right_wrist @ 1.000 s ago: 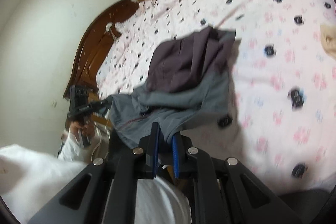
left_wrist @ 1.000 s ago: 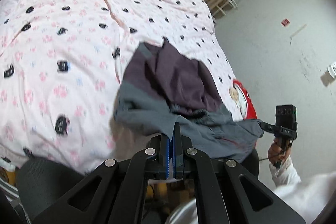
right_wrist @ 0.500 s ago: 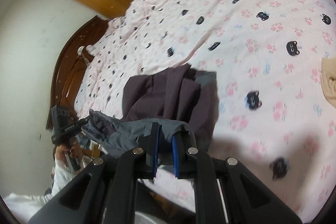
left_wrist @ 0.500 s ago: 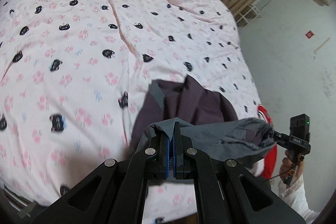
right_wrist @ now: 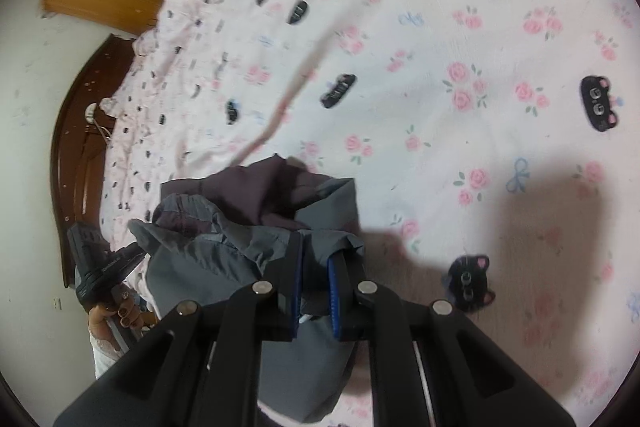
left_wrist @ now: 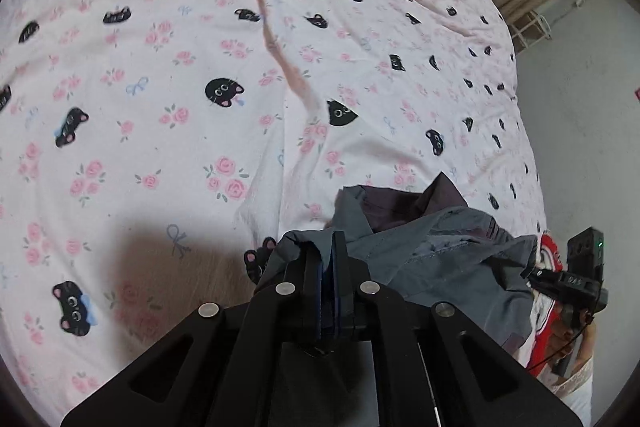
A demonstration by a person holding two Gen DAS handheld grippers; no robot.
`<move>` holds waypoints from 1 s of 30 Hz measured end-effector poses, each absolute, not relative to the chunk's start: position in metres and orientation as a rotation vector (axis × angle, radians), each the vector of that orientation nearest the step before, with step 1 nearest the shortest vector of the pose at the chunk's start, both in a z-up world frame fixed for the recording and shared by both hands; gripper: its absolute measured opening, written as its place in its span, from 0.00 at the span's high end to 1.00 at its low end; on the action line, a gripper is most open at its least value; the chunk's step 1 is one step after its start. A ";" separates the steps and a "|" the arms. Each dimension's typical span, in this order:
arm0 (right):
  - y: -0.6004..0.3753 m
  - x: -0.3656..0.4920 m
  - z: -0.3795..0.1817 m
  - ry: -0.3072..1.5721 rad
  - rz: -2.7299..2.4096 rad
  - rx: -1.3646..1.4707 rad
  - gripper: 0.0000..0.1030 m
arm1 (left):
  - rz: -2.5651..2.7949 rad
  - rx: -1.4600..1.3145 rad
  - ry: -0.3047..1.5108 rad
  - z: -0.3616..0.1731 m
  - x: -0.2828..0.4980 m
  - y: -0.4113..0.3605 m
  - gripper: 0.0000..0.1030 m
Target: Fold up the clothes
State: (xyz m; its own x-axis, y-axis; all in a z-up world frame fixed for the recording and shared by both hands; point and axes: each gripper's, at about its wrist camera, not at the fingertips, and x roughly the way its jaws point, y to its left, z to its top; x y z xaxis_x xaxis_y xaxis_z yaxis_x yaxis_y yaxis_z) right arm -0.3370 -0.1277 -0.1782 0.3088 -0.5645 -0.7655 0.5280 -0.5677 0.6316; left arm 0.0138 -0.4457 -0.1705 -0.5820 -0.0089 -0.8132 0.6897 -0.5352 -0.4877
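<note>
Left gripper (left_wrist: 326, 247): jaws nearly together and just starting to part, a thin fold of the grey garment (left_wrist: 440, 267) still pinched between the blue pads. Also visible in the right wrist view at lower left (right_wrist: 138, 249), carried by a hand (right_wrist: 116, 319), its tip at the bunched far corner of the cloth.

Right gripper (right_wrist: 316, 259): jaws narrowly apart, clamped on a thicker gather of the same garment, grey fabric filling the gap between the pads and hanging down below them. Seen again in the left wrist view at the right edge (left_wrist: 536, 277), tip at the opposite corner of the cloth, held by a hand (left_wrist: 572, 335).

Garment: grey outer fabric with a dark purple-brown inner layer (right_wrist: 260, 187), suspended between both grippers along one edge, sagging and crumpled in the middle. Located low over the near part of the bed, far folds appearing to touch the bedspread (left_wrist: 200, 87); contact not certain.

Bedspread: pale pink, printed with black cat faces, roses and blue bows, one long crease running across it. Shadows cast on it beside both grippers.

Dark wooden headboard (right_wrist: 68, 155) at the left of the right wrist view. Red and white item (left_wrist: 546, 255) at the bed edge behind the garment, identity not discernible.
</note>
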 end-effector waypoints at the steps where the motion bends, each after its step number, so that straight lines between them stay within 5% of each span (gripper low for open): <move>1: -0.131 -0.338 -0.181 -0.025 -1.446 1.631 0.89 | -2.148 1.077 1.203 -0.171 0.017 -0.448 0.96; 15: -0.150 -0.338 -0.185 0.060 -1.480 1.632 0.89 | -2.152 0.696 1.541 -0.129 0.061 -0.467 0.89; 20: -0.150 -0.339 -0.184 0.067 -1.486 1.636 0.89 | -2.073 0.557 1.826 -0.138 0.081 -0.481 0.68; 22: -0.150 -0.340 -0.184 0.066 -1.489 1.637 0.89 | -2.052 0.469 1.814 -0.130 0.098 -0.486 0.59; 25: -0.150 -0.340 -0.184 0.068 -1.493 1.637 0.89 | -2.080 0.486 1.696 -0.116 0.106 -0.488 0.58; 30: -0.153 -0.339 -0.181 0.085 -1.502 1.631 0.89 | -2.226 0.793 1.299 -0.099 0.067 -0.455 0.58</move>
